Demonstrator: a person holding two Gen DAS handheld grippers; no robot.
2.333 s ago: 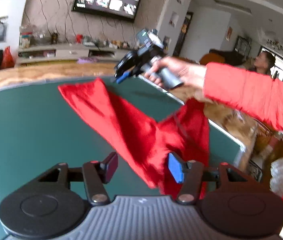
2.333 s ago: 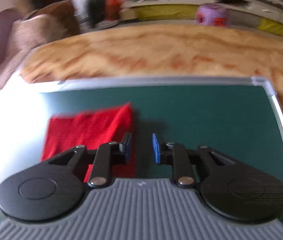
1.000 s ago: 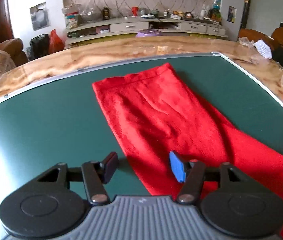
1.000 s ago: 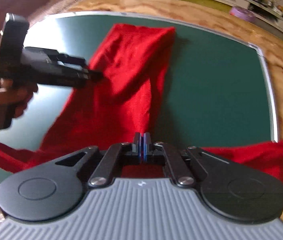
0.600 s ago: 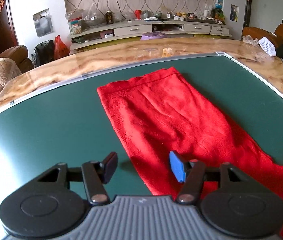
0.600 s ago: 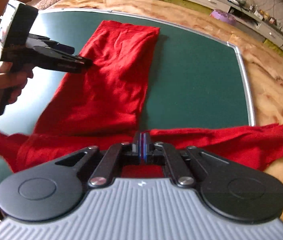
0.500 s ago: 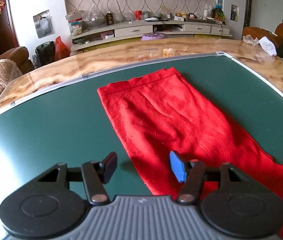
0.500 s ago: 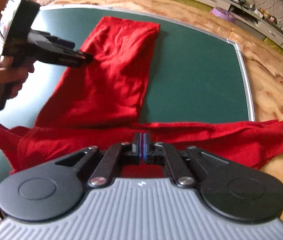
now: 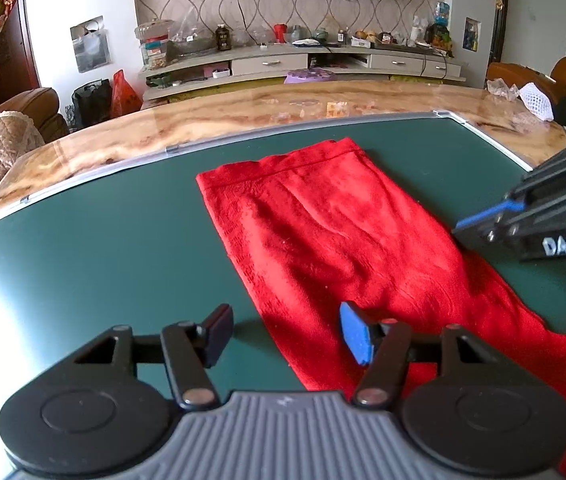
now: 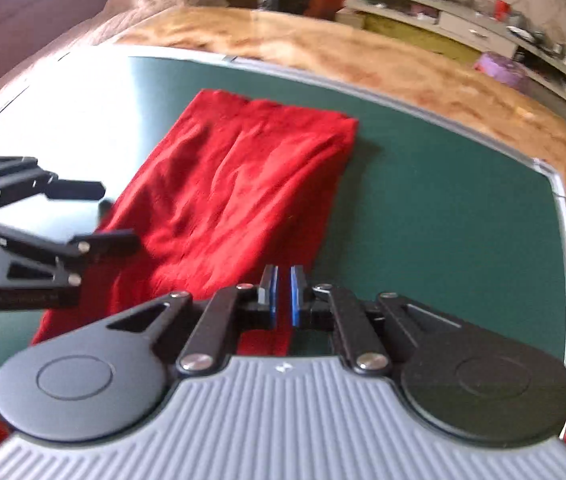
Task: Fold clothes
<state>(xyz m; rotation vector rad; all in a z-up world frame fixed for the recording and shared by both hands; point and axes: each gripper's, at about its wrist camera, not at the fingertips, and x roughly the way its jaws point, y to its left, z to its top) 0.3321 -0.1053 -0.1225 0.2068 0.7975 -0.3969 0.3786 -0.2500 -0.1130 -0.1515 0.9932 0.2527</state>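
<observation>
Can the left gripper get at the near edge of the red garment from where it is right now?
Probably yes. The left gripper is open, its blue pad over the red garment on the green mat; nothing lies between.

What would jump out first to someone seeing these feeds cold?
The bright red garment spread on the dark green mat, one end lying flat toward the far edge. Next, the left tongs, open wide over its near edge. The right tongs stand slightly apart, low over the cloth, with nothing visibly pinched between the blue pads.
</observation>
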